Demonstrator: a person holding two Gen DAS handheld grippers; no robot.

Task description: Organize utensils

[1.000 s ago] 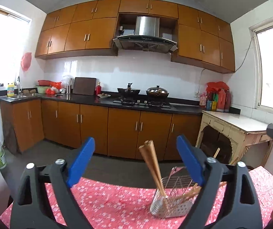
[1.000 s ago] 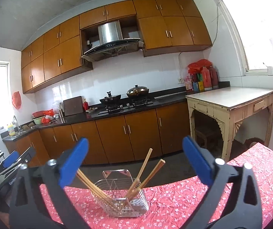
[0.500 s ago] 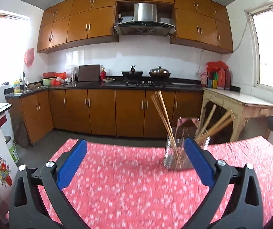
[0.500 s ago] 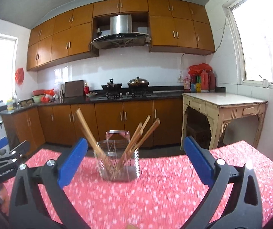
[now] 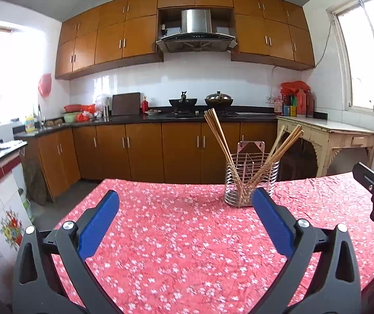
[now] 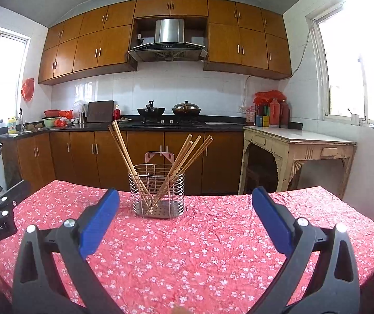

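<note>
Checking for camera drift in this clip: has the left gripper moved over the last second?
Yes. The left gripper has pulled back from the wire utensil basket: a second ago the basket sat low between its fingers, now it stands farther off with more red floral tablecloth showing.

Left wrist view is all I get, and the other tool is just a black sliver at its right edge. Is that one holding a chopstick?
Observer: No. The right gripper is wide open, with nothing between its jaws.
Operator: What is it aimed at?
Observer: The wire holder, which stands straight ahead of it on the tablecloth, beyond its tips and untouched.
Operator: The left gripper hides the holder's bottom corner from me. Is anything lying there?
Observer: Nothing. The base shows whole, and the chopsticks all stand inside, one bunch leaning left and one right.
</note>
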